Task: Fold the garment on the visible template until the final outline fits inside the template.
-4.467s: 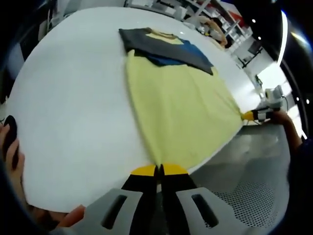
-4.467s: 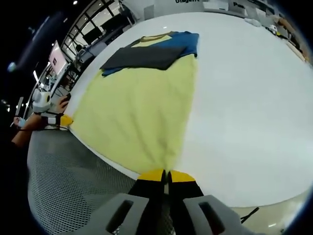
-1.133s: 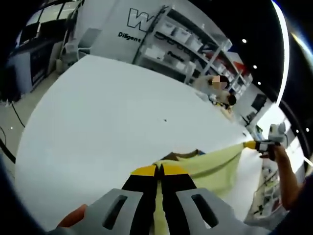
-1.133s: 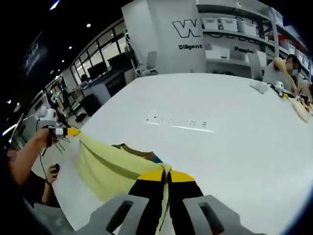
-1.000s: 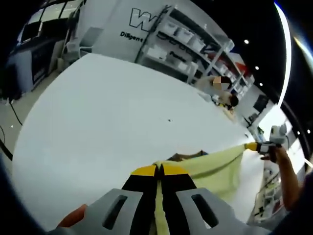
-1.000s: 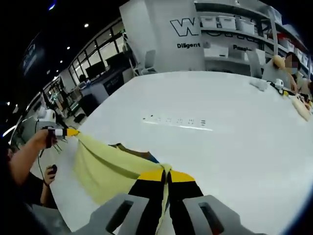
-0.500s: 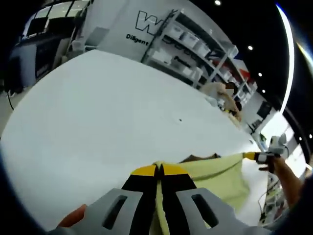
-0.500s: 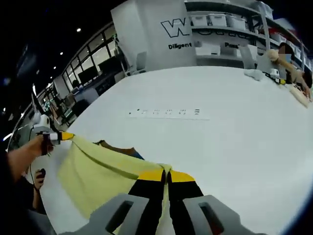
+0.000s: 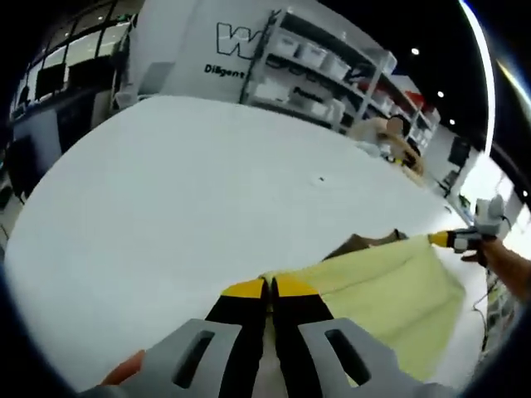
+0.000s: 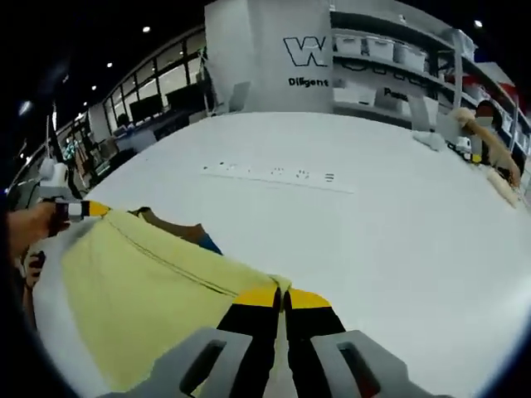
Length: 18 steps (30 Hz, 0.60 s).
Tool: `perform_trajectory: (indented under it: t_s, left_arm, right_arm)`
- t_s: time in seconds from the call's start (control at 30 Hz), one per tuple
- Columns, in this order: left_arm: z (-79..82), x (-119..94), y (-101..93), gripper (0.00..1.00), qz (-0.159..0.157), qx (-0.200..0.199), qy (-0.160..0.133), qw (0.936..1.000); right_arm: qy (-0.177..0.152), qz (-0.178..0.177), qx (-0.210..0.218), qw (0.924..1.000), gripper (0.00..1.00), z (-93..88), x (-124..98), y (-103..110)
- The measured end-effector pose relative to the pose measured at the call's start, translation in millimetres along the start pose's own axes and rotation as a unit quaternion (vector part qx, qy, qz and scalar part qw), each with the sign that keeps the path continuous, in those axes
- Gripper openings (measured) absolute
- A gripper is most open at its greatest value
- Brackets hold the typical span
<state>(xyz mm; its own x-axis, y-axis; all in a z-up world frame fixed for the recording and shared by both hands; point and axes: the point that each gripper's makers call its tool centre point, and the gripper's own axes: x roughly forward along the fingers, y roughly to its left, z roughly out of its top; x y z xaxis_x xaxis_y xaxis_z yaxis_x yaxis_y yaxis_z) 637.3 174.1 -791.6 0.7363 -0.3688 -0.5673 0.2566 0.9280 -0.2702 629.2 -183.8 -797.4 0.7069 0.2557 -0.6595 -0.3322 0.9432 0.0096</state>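
Mid-fold: left gripper [image 9: 270, 286] and right gripper [image 10: 283, 293] each clench a hem corner of the yellow T-shirt [image 10: 141, 282] (hem raised over the white table [image 9: 166, 191]); next, likely laying it flat.

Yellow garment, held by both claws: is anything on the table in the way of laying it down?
Nothing visible is. The left claw and right claw each pinch a corner of the yellow garment, and the white table beyond it looks bare apart from faint small marks farther off.
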Motion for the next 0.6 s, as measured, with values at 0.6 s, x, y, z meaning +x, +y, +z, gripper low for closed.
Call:
perform_trajectory:
  t_s: [0.6]
  left_arm:
    - [5.1,-2,7.8,0.08,0.039,0.114,-0.028,0.9923]
  right_arm:
    - [-0.018,-0.047,-0.026,0.9984,0.12,-3.7,-4,-11]
